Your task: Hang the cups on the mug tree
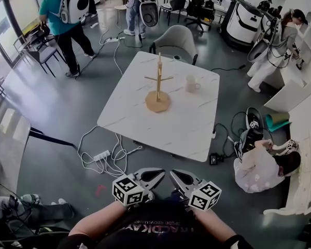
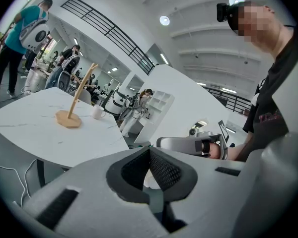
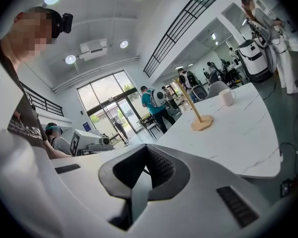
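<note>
Head view: your forearms [image 1: 101, 219] come up from the bottom edge and draw together in front of your chest. They carry the left gripper [image 1: 156, 175] and the right gripper [image 1: 177, 176] low and close to your body, short of the near edge of the white table [image 1: 186, 134]. The two noses angle in toward each other and sit just beside one another, with each marker cube [image 1: 128, 190] on the outer side. On the far half of the table the wooden mug tree [image 1: 158, 84] stands upright on its flat base. The white cup [image 1: 192, 83] sits upright on the tabletop just to its right, apart from it and not hung on any peg. Left gripper view: your left gripper [image 2: 149, 150] points nearly level, and its jaws are pressed together at the tips with nothing between the dark ribbed pads. Beyond them the mug tree [image 2: 79, 95] and cup [image 2: 98, 112] stand far off on the table [image 2: 44, 133]. Your other hand holds its gripper at the right. Right gripper view: your right gripper [image 3: 148, 150] is likewise near level, with its jaws pressed together on nothing. The mug tree [image 3: 191, 103] and cup [image 3: 227, 97] are well ahead on the table [image 3: 238, 138], and the left gripper lies at the left, beside your torso.
</note>
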### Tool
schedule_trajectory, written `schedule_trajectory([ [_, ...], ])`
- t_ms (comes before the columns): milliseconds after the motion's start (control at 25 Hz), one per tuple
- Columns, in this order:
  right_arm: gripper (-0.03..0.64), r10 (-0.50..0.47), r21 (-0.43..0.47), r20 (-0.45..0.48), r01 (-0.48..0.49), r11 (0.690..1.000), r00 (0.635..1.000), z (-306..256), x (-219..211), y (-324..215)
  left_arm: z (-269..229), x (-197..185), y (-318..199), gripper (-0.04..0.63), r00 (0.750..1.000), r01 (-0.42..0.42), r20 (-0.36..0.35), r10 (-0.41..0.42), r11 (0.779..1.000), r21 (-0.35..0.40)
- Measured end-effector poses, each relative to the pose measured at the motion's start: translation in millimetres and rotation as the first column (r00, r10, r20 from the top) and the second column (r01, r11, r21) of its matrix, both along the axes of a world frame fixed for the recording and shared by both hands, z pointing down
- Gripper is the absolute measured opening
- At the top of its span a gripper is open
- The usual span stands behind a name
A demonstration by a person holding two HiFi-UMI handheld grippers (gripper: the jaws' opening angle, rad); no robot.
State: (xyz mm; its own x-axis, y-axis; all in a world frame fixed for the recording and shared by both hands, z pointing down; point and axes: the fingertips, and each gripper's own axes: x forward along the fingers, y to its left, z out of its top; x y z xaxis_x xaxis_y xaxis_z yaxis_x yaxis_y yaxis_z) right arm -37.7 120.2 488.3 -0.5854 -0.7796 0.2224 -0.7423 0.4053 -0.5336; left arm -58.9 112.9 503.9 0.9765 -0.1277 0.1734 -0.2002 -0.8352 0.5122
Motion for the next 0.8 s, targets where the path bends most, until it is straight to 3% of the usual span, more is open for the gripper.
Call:
schedule_trajectory([
  [800,0.009,0.056,0.023,-0.005,-0.056,0.998,0.998,-1.6,1.5,-5.2,-1.1,-12.6,-1.2,-0.003,1.0,0.005,-0.021,-0.005,1.0,0.021],
])
